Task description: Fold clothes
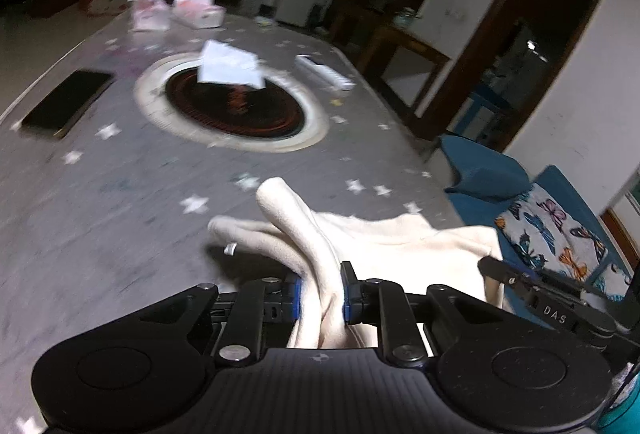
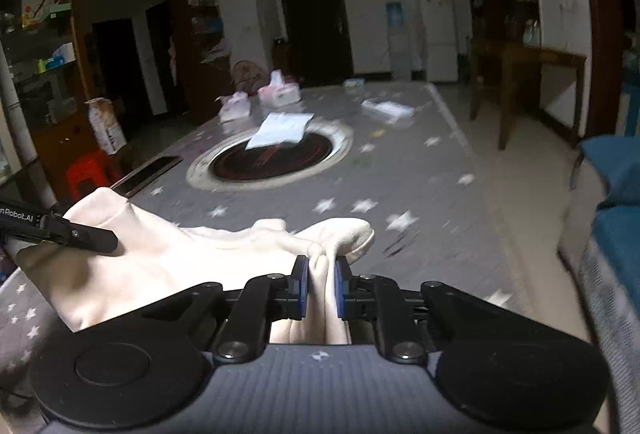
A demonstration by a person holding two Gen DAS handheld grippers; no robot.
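Observation:
A cream garment (image 1: 384, 242) is held up between both grippers above a grey star-patterned table (image 1: 120, 218). My left gripper (image 1: 321, 290) is shut on a bunched fold of the cloth, which sticks out past the blue pads. My right gripper (image 2: 322, 288) is shut on another bunched edge of the same cream garment (image 2: 160, 262). In the left wrist view the right gripper's arm (image 1: 540, 290) reaches in at the right edge. In the right wrist view the left gripper's finger (image 2: 80, 234) lies across the cloth's left part.
On the table lie a round dark burner plate (image 1: 236, 106) with white paper (image 1: 230, 64) on it, a black phone (image 1: 66, 102), tissue packs (image 1: 198, 8) and a white remote (image 1: 324, 72). A blue sofa with a butterfly cushion (image 1: 552, 230) stands to the right. A red stool (image 2: 90, 174) stands left.

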